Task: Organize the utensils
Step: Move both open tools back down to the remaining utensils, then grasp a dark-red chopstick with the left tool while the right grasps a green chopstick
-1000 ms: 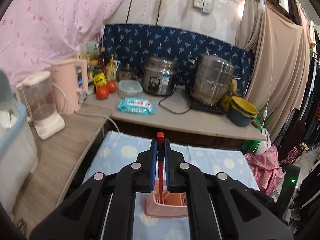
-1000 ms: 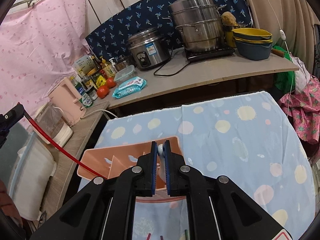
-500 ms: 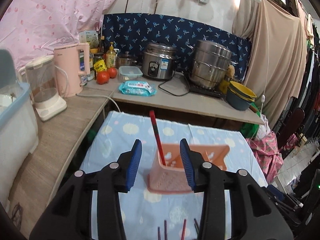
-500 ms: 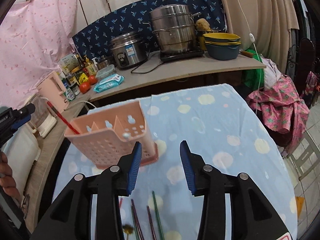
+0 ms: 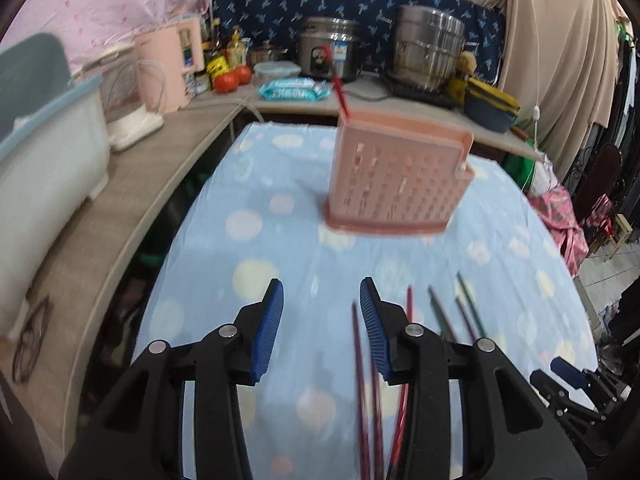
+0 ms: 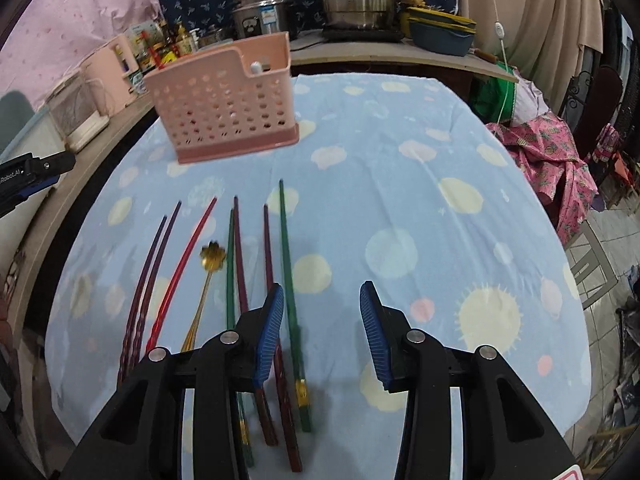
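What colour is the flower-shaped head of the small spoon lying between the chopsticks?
Gold. The small flower-headed metal spoon shows best in the right wrist view.

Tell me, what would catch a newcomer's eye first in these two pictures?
Probably the pink perforated basket standing at the far end of the blue spotted cloth, with a red chopstick poking out. Nearer lies a row of coloured chopsticks with a gold flower-shaped spoon among them. At the bottom, the right tool hangs open and empty.
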`<state>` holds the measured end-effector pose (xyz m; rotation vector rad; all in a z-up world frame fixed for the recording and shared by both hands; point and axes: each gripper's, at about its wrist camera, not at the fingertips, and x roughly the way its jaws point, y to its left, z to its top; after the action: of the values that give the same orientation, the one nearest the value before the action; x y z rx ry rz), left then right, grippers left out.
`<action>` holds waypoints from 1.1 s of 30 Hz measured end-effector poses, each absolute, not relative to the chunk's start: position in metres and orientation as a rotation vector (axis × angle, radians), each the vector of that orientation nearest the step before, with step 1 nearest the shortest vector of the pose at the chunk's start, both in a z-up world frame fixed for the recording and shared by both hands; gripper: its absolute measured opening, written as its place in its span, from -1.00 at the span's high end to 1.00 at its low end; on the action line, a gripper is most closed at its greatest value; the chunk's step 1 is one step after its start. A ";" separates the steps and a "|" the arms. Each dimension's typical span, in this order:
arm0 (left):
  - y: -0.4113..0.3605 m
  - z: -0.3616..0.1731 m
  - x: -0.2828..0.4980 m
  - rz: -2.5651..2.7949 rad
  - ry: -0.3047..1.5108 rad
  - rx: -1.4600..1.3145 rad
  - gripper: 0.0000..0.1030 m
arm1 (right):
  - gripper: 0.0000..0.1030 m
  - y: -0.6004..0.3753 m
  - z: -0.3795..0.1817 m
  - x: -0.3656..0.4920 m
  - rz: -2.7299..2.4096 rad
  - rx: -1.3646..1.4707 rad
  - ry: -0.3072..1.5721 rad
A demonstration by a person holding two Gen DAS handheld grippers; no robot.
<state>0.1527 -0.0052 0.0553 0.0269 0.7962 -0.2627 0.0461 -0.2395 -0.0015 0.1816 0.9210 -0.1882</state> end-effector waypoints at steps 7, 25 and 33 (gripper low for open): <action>0.014 0.009 0.106 -0.191 0.934 -0.014 0.26 | 0.48 -0.231 -0.014 0.029 -0.131 0.146 0.955; 0.007 -0.023 0.070 -0.235 1.039 0.027 0.26 | 0.63 -0.222 -0.037 0.011 -0.138 0.179 1.005; 0.002 -0.026 0.062 -0.264 1.046 0.036 0.26 | 0.72 -0.227 -0.044 0.008 -0.149 0.192 1.022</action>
<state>0.0621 0.0016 -0.0260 0.0357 1.0464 -0.2644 0.0084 -0.2270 -0.0440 0.1922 1.0218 -0.1487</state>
